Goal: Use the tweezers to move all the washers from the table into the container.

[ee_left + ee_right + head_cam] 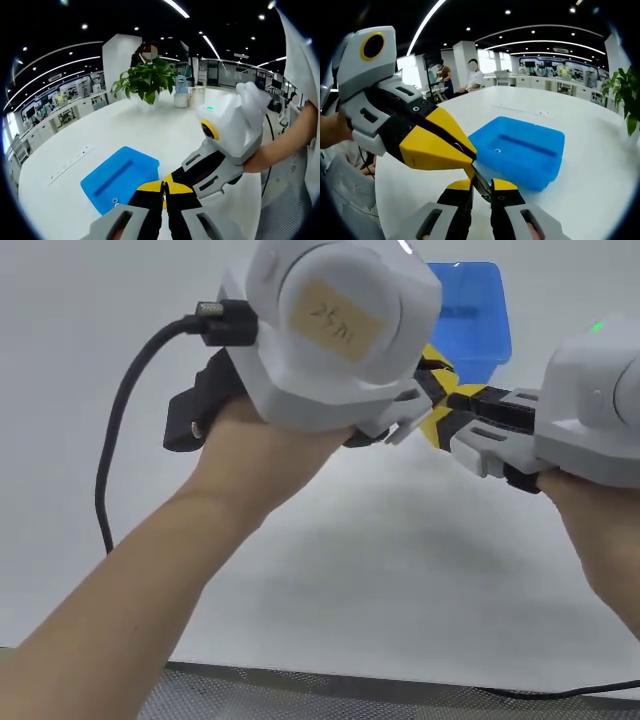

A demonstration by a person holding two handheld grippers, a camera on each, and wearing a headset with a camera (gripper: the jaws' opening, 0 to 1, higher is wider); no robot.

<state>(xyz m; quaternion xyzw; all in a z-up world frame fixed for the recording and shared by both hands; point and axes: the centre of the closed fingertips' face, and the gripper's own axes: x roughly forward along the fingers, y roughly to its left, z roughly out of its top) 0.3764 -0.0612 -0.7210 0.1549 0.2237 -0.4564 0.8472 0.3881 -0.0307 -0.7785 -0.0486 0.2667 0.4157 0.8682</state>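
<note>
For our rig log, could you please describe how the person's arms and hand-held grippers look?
The left hand-held gripper and right hand-held gripper have white housings, grey-and-black jaws and yellow tips. The left carries a tan label and a black cable; the right shows a green light. No sleeves are worn.

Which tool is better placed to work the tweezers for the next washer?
Right, probably. In the right gripper view the tweezers stand between the right tool's jaws, with the blue container straight ahead; the left tool merely meets their far end.
</note>
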